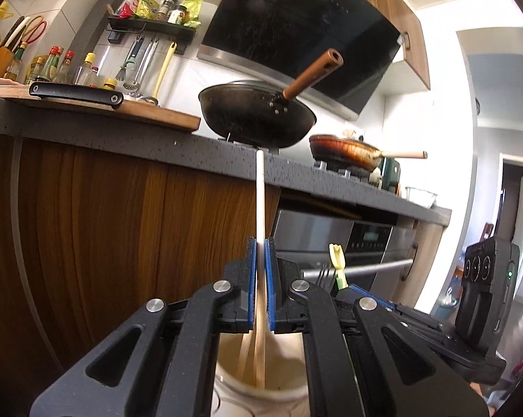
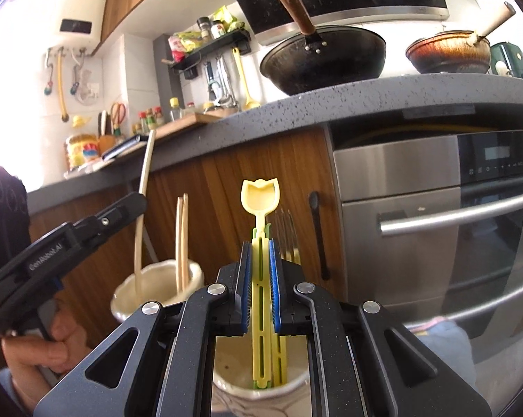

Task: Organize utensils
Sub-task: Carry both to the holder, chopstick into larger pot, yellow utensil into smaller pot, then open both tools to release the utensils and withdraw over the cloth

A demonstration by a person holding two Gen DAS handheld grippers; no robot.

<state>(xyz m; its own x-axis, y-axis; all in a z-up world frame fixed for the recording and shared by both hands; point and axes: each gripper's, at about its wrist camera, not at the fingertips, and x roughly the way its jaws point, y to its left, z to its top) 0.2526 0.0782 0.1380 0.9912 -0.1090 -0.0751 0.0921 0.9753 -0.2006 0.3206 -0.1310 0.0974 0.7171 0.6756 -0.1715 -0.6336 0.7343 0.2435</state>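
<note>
Clamping a white chopstick, left fingers; right fingers grip a yellow spoon over cups

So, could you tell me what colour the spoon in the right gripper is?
Pale yellow spoon; clearest in the right wrist view.

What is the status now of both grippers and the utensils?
Left gripper shut on white chopstick, its lower end in cream cup. Right gripper shut on yellow spoon over second cup. Nothing blocking.

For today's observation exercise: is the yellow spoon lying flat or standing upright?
Upright: yellow spoon stands in the cup, bowl end up, clamped by the right tool.
</note>
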